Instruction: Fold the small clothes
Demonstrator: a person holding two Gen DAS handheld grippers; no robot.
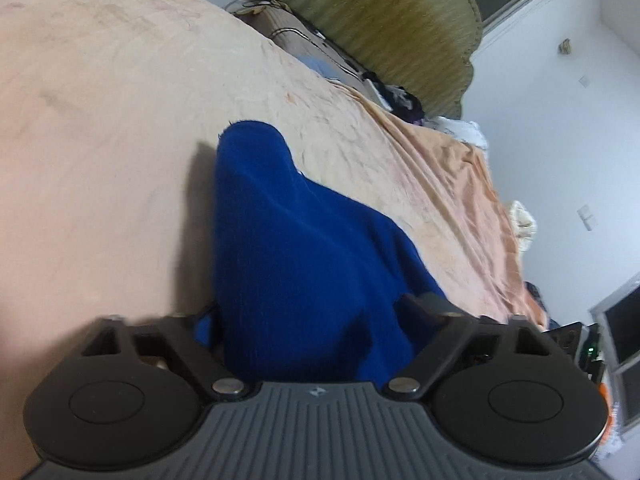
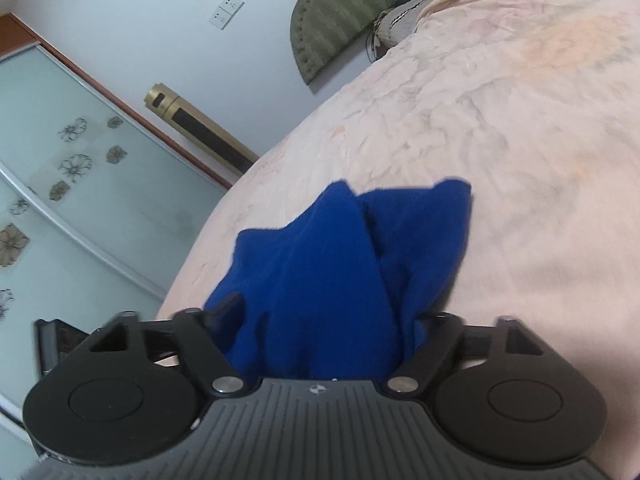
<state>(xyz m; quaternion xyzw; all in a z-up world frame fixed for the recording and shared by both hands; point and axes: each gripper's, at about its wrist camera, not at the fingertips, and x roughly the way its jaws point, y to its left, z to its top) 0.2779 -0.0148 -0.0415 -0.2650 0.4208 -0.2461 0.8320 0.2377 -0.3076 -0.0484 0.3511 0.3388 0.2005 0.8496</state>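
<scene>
A small royal-blue knit garment hangs bunched from my left gripper, which is shut on it; the cloth hides the fingertips and drapes forward over the peach bedspread. In the right wrist view the same blue garment is bunched between the jaws of my right gripper, which is shut on it too. Two loose corners stick up from the fabric. Both grippers hold the cloth lifted above the bed.
A green padded headboard and pillows lie at the bed's far end. Dark and white clothes sit by the bed edge. A gold tower fan, a glass sliding wardrobe and white walls stand beside the bed.
</scene>
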